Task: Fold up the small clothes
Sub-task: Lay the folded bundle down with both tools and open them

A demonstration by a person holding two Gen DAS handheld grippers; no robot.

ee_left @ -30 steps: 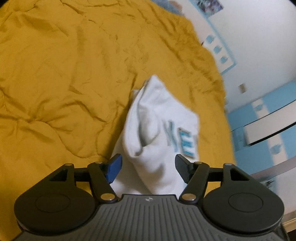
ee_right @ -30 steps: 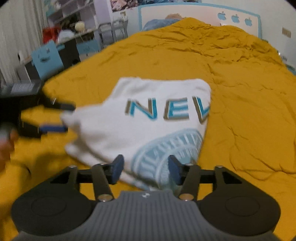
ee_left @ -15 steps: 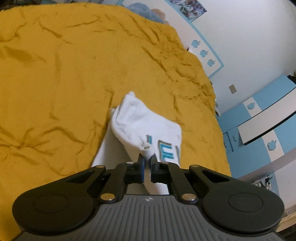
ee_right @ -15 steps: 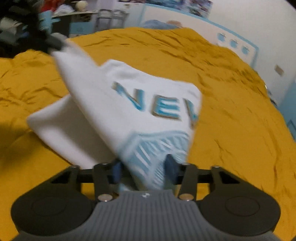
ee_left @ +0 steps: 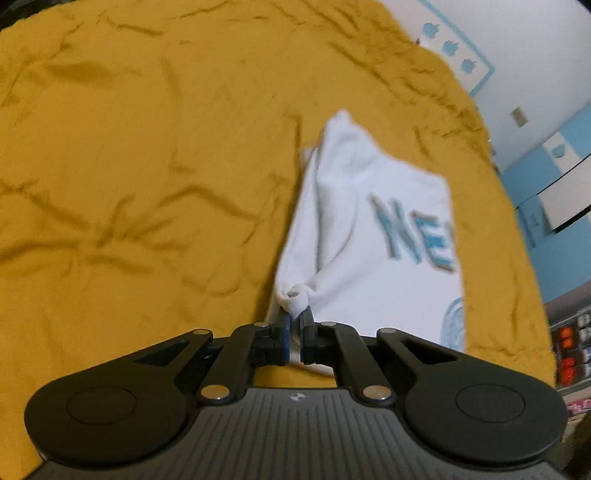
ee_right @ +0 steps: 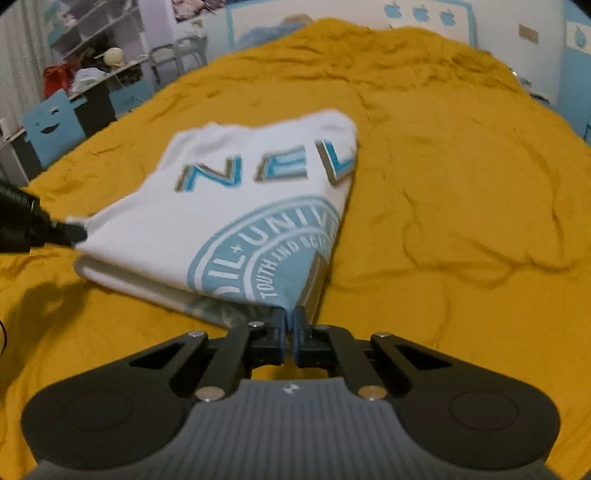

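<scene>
White shirt (ee_right: 236, 218) with blue lettering and a round blue print, folded over, lying mid-bed on a wrinkled mustard blanket (ee_left: 129, 166). Left gripper (ee_left: 294, 325) fingers clamped on a bunched corner of the shirt; right gripper (ee_right: 289, 325) fingers pinched together on the shirt's near edge. Behind the bed, a white wall with blue apple stickers (ee_right: 421, 14). To the left, cluttered shelves (ee_right: 92, 40) and a blue chair (ee_right: 51, 125). To the right, blue-and-white cabinets (ee_left: 554, 184).
</scene>
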